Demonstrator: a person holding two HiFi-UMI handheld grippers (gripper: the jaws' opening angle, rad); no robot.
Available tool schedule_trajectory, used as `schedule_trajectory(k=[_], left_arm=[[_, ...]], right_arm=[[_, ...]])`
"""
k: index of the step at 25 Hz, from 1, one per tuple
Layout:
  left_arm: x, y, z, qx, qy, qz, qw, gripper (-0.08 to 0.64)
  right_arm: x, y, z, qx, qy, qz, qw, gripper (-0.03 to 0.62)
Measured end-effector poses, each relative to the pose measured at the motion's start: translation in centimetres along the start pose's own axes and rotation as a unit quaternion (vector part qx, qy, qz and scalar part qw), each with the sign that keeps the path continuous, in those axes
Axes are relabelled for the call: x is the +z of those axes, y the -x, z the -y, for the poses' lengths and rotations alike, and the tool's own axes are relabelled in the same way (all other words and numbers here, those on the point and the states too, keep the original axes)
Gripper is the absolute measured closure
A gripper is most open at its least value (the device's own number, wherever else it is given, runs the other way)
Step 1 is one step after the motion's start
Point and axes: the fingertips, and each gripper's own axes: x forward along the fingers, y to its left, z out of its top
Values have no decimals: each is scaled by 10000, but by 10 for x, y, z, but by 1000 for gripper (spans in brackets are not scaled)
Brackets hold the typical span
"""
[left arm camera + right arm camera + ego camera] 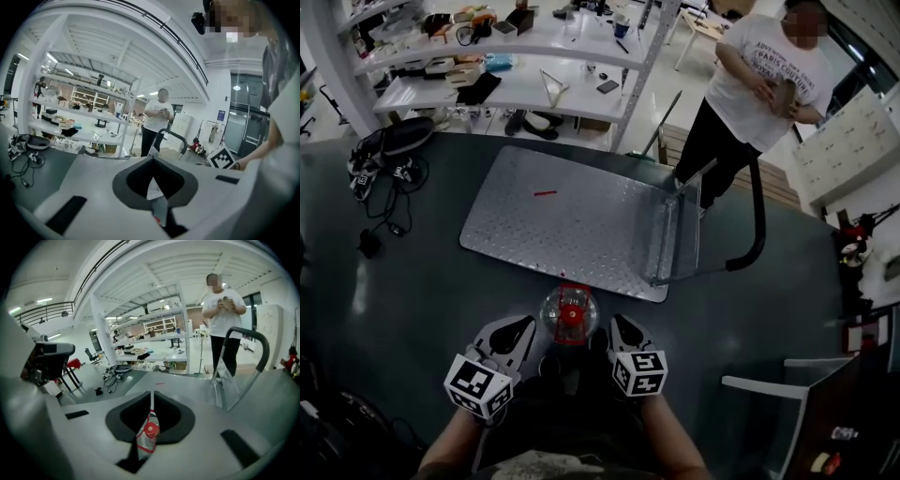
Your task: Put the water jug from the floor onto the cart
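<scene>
The water jug, clear with a red cap, stands on the dark floor just in front of the cart's near edge. The cart is a flat metal platform with a black handle at its right end. My left gripper is close by the jug's left side and my right gripper by its right side. Both have their jaws shut with nothing between them. In the right gripper view the jug shows low behind the closed jaws of the right gripper. The left gripper points toward the cart's handle.
A person stands beyond the cart's handle end. White shelves with clutter line the back. Cables and a bag lie on the floor at the left. A small red item lies on the cart. A white frame stands at lower right.
</scene>
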Motion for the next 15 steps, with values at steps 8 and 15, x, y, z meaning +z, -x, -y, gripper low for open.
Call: schedule_trajectory(k=[8,15], left_arm=[[-20,-39,-34,415,204,-216,9987,552],[-51,-87,-65,862,511,-474,9938,554]], right_arm=[[-27,-91,9,711,849,-710,9913,570],[-58,-166,19,1196,1409,-1310,9740,523]])
